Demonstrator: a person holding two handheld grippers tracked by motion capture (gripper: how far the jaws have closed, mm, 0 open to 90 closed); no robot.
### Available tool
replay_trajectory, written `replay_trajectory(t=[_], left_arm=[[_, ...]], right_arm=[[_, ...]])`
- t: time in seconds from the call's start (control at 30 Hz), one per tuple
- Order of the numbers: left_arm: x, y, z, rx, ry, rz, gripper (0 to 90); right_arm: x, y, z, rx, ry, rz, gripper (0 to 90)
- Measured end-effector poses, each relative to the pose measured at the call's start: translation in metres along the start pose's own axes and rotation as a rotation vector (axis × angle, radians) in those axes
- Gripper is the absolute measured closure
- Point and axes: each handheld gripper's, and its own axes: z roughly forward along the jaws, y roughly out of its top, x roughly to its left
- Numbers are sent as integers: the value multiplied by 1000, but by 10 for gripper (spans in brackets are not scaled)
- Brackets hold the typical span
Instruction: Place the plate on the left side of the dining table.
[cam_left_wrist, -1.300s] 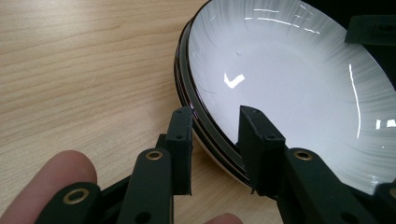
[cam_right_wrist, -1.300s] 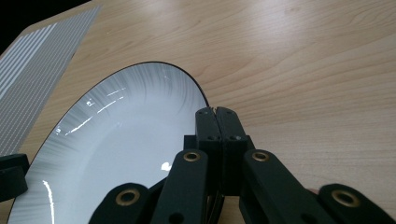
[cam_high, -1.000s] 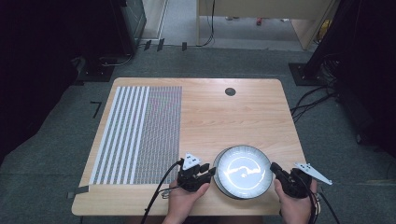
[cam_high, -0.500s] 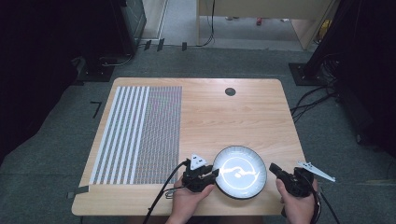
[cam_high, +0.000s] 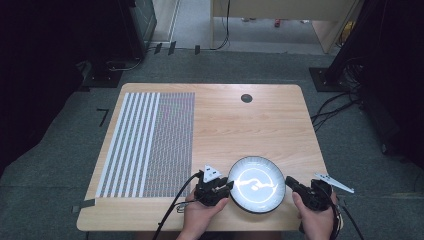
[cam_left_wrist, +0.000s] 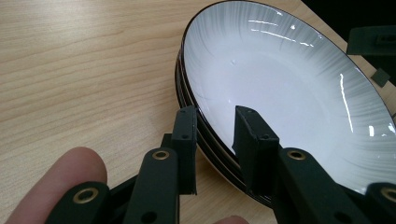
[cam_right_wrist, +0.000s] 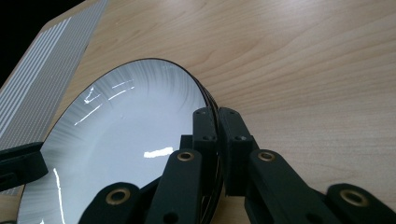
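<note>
While the stack of plates (cam_high: 256, 184) sits near the front edge of the wooden table (cam_high: 260, 120), just right of the middle, a gripper stands at each side of it. The top plate is white inside with grey streaks toward a thin dark rim; in the left gripper view at least two more dark rims show beneath it.

At the stack's left edge is the left gripper (cam_high: 226, 186), held in the person's left hand (cam_high: 199, 215). In the left gripper view its jaws straddle the rim – one black jaw outside the stack, the other over the white inside of the top plate (cam_left_wrist: 285, 93). They have just been closing further, yet a clear gap still shows between the pads and the rim, so they are not pressing on it.

At the stack's right edge is the right gripper (cam_high: 289, 181), in the right hand (cam_high: 316, 220). In the right gripper view its jaws (cam_right_wrist: 218, 140) stand close together with the rims of the plates (cam_right_wrist: 140, 140) between them, the pads touching on both sides – a tight pinch on the edge, though the jaws have just eased open slightly.

To the left on the table lies a striped mat (cam_high: 150, 140), well apart from the plates. Near the far edge there is a small dark round hole (cam_high: 246, 98).
</note>
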Motion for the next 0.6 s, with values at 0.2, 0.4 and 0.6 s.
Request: replay_trajectory(t=[0.2,0.4,0.6], left_arm=[[0,0,0,0,2,7,720],[-3,-1,1,-3,23,16,735],[-3,0,1,-3,31,15,751]], right_arm=[[-1,-2,5,34,26,20,842],[-6,-1,5,40,62,85,823],[-1,-1,5,43,40,72,812]])
